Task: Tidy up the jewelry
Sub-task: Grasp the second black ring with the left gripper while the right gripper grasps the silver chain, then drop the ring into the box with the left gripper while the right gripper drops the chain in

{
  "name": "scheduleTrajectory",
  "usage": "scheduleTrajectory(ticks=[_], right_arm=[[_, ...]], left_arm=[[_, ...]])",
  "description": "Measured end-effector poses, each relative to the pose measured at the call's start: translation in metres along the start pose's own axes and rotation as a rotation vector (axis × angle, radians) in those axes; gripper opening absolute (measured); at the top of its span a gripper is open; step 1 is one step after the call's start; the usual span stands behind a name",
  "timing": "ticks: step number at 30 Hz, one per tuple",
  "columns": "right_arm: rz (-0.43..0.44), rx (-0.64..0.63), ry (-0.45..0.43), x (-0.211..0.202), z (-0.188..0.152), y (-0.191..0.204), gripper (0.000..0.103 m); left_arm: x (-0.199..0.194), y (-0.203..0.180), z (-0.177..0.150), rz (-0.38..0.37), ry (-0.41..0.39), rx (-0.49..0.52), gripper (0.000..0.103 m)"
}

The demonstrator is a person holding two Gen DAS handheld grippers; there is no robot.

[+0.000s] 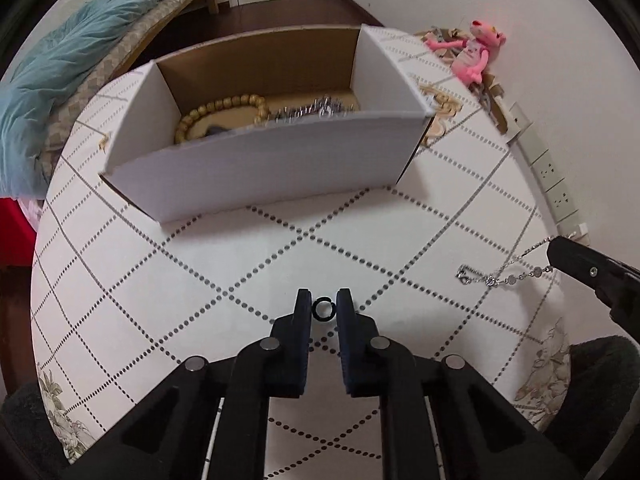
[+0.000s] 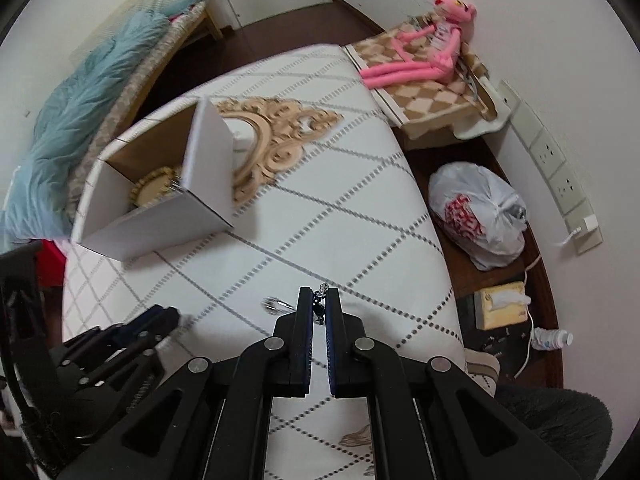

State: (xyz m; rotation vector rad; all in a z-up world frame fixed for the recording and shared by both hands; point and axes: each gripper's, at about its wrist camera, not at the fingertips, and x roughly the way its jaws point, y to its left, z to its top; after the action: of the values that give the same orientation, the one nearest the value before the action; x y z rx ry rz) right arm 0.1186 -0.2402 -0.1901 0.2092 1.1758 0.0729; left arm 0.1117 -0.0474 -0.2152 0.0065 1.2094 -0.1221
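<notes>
A white cardboard box [image 1: 260, 160] stands on the patterned table and holds a wooden bead bracelet [image 1: 218, 110] and a silver chain piece [image 1: 316, 110]. My left gripper [image 1: 324, 308] is shut on a small black ring [image 1: 323, 309] just above the table, in front of the box. My right gripper [image 2: 319, 304] is shut on a thin silver necklace [image 1: 500, 276], which hangs from it over the table at the right. The box [image 2: 160, 216] also shows in the right wrist view, far left. The left gripper [image 2: 152, 324] shows there at lower left.
The table [image 1: 240, 264] has a white cloth with dotted diamond lines. A pink plush toy [image 2: 432, 48] sits on a checked box past the table's far right. A white plastic bag [image 2: 480, 216], a tissue box [image 2: 500, 306] and wall sockets [image 2: 560, 176] lie right of the table. A bed with a blue blanket [image 1: 60, 80] is at left.
</notes>
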Motion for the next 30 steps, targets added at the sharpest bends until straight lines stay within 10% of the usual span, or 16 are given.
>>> scheduleTrajectory(ticks=[15,30], right_arm=[[0.211,-0.086,-0.154,-0.088,0.074,0.063,0.006],[0.182,-0.189,0.051,0.019,0.163,0.130,0.006]], left_arm=[[-0.117,0.047,0.083,-0.111,-0.172,-0.038,0.010],[-0.033,0.105,0.158,-0.091,-0.012,-0.111,0.010]])
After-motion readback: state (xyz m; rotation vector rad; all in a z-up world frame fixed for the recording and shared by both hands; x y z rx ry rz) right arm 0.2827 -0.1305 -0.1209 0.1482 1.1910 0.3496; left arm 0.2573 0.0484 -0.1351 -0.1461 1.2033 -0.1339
